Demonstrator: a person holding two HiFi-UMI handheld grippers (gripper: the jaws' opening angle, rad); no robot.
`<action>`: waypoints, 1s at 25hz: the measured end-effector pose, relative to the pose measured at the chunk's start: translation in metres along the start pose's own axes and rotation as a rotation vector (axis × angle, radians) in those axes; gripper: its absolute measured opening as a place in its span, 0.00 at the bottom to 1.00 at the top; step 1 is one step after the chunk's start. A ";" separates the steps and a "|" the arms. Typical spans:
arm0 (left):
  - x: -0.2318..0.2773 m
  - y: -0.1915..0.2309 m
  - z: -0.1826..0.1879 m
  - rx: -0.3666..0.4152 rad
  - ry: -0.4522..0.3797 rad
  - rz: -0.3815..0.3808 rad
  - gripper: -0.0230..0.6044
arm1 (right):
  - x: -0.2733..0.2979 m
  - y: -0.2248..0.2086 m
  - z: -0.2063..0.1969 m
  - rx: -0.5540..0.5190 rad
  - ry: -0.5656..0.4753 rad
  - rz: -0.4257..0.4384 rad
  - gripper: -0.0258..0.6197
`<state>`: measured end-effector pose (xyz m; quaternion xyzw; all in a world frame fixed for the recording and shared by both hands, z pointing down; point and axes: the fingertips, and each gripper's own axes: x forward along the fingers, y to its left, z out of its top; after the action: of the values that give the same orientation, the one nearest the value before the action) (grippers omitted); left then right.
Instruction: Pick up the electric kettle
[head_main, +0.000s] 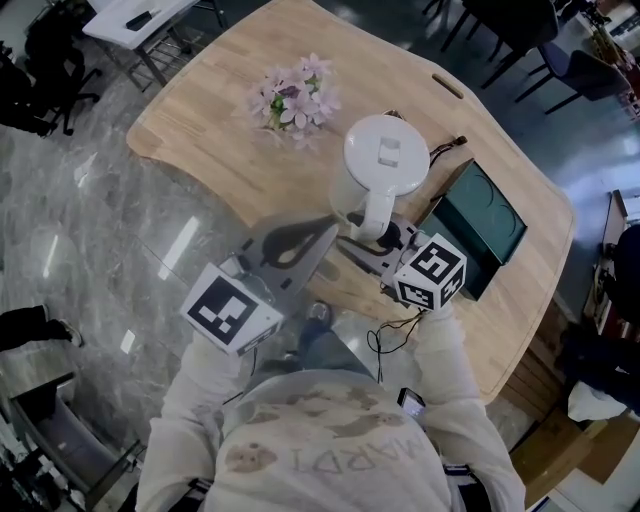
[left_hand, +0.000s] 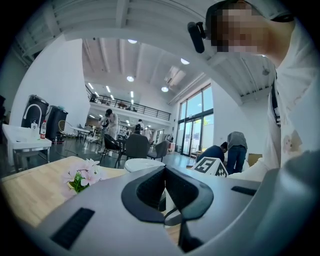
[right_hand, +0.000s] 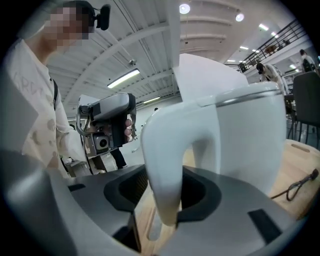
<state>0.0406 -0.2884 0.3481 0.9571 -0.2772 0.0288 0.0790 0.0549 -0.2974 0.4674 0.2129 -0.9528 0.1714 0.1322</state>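
Observation:
A white electric kettle (head_main: 385, 160) stands near the front edge of the wooden table (head_main: 210, 140). Its curved handle (head_main: 377, 212) points toward me. My right gripper (head_main: 375, 243) is shut on that handle; in the right gripper view the white handle (right_hand: 167, 165) fills the gap between the jaws of the right gripper (right_hand: 167, 197), with the kettle body (right_hand: 245, 135) just behind. My left gripper (head_main: 322, 234) hovers to the kettle's left at the table edge, jaws together with nothing in them. In the left gripper view, the kettle's lid (left_hand: 142, 165) peeks over the left gripper (left_hand: 165, 187).
A bunch of pink flowers (head_main: 295, 100) lies behind the kettle. A dark green box (head_main: 480, 225) sits to its right, and a black cable (head_main: 445, 150) runs near it. Chairs and a white table (head_main: 130, 20) stand on the floor beyond.

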 end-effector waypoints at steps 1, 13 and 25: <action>0.000 0.001 0.000 -0.001 0.001 0.002 0.06 | 0.001 0.001 0.001 -0.002 -0.002 0.009 0.31; 0.008 0.007 -0.004 -0.007 0.009 0.015 0.06 | 0.012 -0.005 0.005 -0.071 -0.036 -0.041 0.22; -0.001 0.006 -0.005 0.003 0.028 0.038 0.06 | 0.016 0.004 0.012 -0.164 -0.086 -0.014 0.21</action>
<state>0.0363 -0.2922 0.3542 0.9514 -0.2940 0.0442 0.0807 0.0374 -0.3043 0.4610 0.2155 -0.9668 0.0827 0.1092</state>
